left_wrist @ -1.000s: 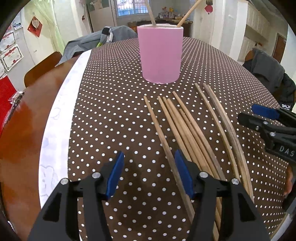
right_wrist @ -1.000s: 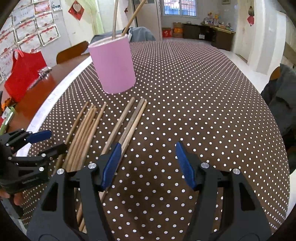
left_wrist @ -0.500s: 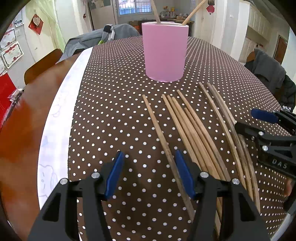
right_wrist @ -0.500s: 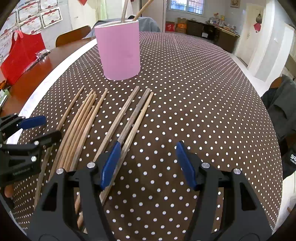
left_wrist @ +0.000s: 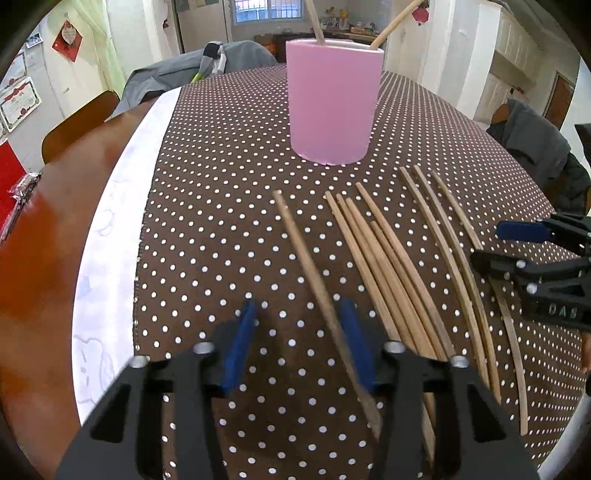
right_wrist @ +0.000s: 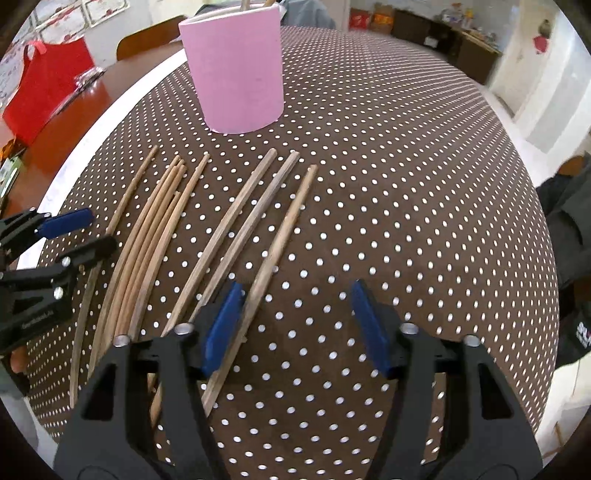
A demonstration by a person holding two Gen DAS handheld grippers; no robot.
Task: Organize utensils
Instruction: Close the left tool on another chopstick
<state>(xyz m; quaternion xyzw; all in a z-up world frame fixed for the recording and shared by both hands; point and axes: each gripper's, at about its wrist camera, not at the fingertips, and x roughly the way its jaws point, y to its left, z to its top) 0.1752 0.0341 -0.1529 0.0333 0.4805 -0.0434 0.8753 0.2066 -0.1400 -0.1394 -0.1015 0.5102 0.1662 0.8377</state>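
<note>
I am narrowing both grippers, still unclenched: my left gripper (left_wrist: pixel 299 343) straddling the leftmost wooden chopstick (left_wrist: pixel 306 266), my right gripper (right_wrist: pixel 295 325) around the rightmost chopstick (right_wrist: pixel 284 229), both sticks lying on the dotted brown tablecloth (right_wrist: pixel 406 184) before the pink cylindrical holder (right_wrist: pixel 236 66), grabs likely imminent.

**Colours and patterns, both wrist views**

Brown cloth (left_wrist: pixel 221 229) with regular white polka dots, spread over worktop; white border strip (left_wrist: pixel 110 236) along one edge, faint pale-blue print on it. Bare worktop (left_wrist: pixel 37 258) beyond: glossy reddish-brown wood. Plain matte pink cup (left_wrist: pixel 333 103), whitish rim; two light tan sticks (left_wrist: pixel 316 18) standing inside. Loose chopsticks (left_wrist: pixel 388 258) on cloth: pale tan in the middle group, greyer and darker brown on the outer ones (right_wrist: pixel 258 206). Left tongs (left_wrist: pixel 299 339) and right tongs (right_wrist: pixel 295 325): black frames, blue pads (right_wrist: pixel 221 325), silver rivets. Red bag (right_wrist: pixel 40 92) at worktop edge. Grey garment (left_wrist: pixel 535 147) on far chair. Red ornament (left_wrist: pixel 66 40) on cream wall.
</note>
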